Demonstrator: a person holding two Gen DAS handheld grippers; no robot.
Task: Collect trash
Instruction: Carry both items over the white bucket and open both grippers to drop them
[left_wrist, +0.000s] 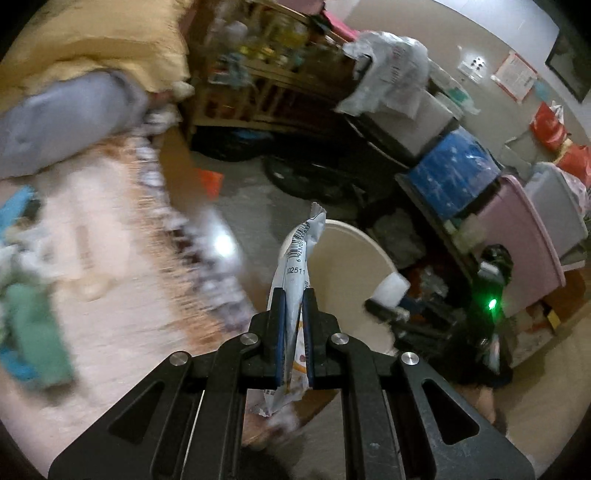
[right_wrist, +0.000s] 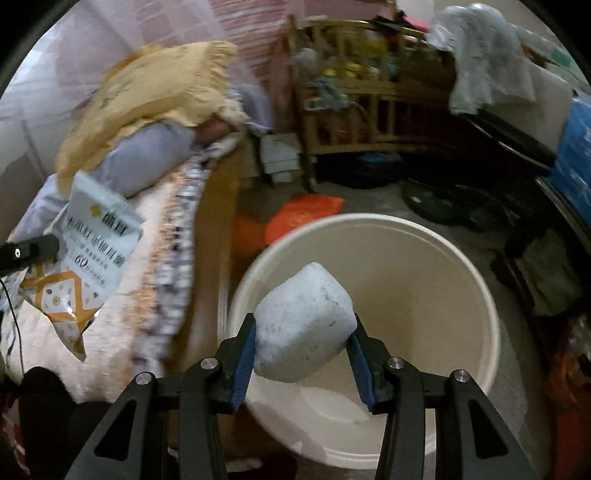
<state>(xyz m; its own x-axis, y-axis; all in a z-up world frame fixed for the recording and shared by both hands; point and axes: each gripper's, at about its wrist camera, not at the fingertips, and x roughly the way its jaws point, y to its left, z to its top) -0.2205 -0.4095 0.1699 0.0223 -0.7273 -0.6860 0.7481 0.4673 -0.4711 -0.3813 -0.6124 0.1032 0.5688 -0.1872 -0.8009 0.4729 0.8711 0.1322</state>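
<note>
Now, my left tongs (left_wrist: 294, 295): pinching a snack wrapper (left_wrist: 295, 266), bucket (left_wrist: 351, 251) at 1 o'clock.
My right tongs (right_wrist: 303, 325): clamping a white foam block (right_wrist: 303, 321) above the bucket (right_wrist: 461, 295).

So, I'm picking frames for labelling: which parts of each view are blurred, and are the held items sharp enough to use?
Left wrist view: the bed is smeared by motion, yet the left gripper and its snack wrapper stay sharp, barcode legible. Right wrist view: bedding and shelf blur, while the right gripper, foam block and bucket are crisp. Both are dim, with fisheye bending.
</note>
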